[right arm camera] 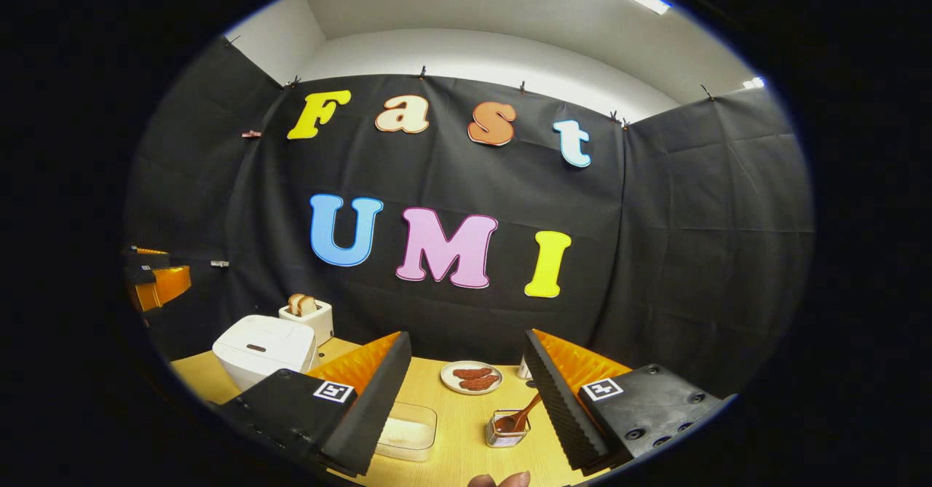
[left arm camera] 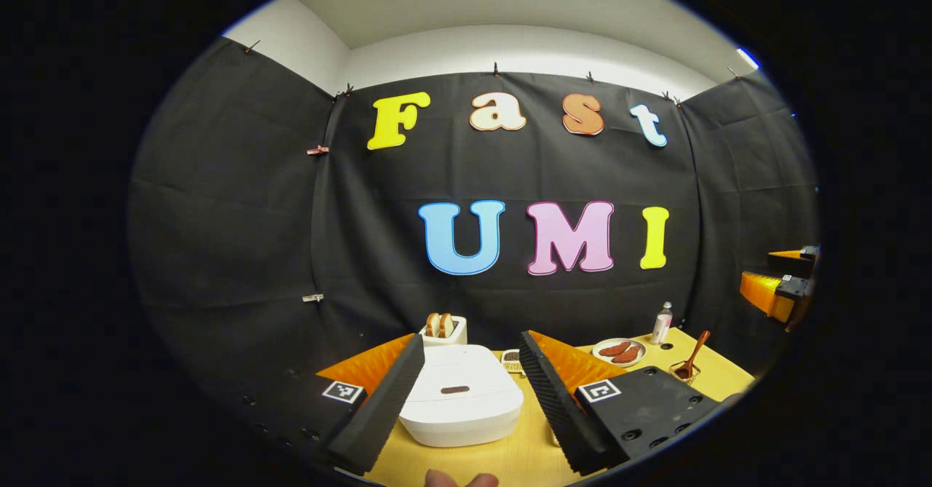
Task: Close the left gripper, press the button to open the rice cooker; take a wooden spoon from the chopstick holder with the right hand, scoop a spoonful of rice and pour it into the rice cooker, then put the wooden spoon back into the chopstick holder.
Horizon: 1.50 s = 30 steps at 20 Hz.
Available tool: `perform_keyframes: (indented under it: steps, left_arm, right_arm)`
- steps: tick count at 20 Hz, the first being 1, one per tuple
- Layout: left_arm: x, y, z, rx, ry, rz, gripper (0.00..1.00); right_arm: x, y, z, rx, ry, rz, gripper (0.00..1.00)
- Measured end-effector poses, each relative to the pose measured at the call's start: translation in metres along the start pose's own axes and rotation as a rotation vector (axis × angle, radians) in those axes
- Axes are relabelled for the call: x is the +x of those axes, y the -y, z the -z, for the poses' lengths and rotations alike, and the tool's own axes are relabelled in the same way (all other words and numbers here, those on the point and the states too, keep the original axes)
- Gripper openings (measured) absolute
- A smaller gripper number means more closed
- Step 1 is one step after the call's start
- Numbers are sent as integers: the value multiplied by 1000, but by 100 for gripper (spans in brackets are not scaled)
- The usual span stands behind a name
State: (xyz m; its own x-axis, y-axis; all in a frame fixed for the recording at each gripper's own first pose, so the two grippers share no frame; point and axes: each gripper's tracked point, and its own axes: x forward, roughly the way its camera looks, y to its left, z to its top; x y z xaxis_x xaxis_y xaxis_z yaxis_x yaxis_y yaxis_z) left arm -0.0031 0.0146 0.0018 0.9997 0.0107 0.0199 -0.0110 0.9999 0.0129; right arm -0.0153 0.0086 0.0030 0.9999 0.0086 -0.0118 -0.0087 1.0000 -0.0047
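Both pairs of jaws stand spread wide, with nothing between them. From my left gripper [left arm camera: 472, 389] I look down its two black ribbed fingers [left arm camera: 382, 407] at the white rice cooker [left arm camera: 461, 396], which sits on the yellow table [left arm camera: 510, 458] framed in the gap between them, its lid down and the dark oval button [left arm camera: 455, 389] on top untouched. Behind the cooker stands a white toaster [left arm camera: 445, 329] with two slices of bread upright in it. To the right lie a plate of sausages [left arm camera: 619, 351], a small bottle [left arm camera: 662, 323] and, near the table's far right edge, the wooden spoon [left arm camera: 694, 356] leaning out of the chopstick holder [left arm camera: 684, 372]. At the right margin I see the orange and black of my other gripper, held well apart from the table things.

From my right gripper [right arm camera: 467, 400] the chopstick holder [right arm camera: 504, 429] stands just ahead, between the fingers and nearer the right one, the wooden spoon [right arm camera: 526, 413] tilted in it with its handle toward that finger. A clear container [right arm camera: 409, 432] lies beside the left finger; I cannot tell its contents. The rice cooker [right arm camera: 263, 349] and the toaster [right arm camera: 309, 318] are far off to the left, and the plate of sausages [right arm camera: 471, 378] lies straight ahead.
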Motion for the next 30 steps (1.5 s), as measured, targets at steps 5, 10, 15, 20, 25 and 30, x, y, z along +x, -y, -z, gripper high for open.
perform_keyframes:
  steps: [5,10,15,20,25,30]
  left_arm:
    - [2,12,0,5,-1,70,73]
    - [15,28,16,7,-73,173,16]
    - [47,6,41,-86,-164,157,7]
    - [100,-14,62,-85,-238,172,7]
    - [150,-10,116,-96,-416,272,7]
    - [186,-13,160,-146,-593,333,7]
  right_arm:
    - [0,3,-2,-5,4,6,98]
    - [1,6,-1,-15,2,15,97]
    - [4,13,-2,-42,7,35,98]
    - [3,25,1,-49,-1,71,97]
    - [-3,44,7,-59,-19,125,98]
    - [-13,71,10,-81,-31,193,98]
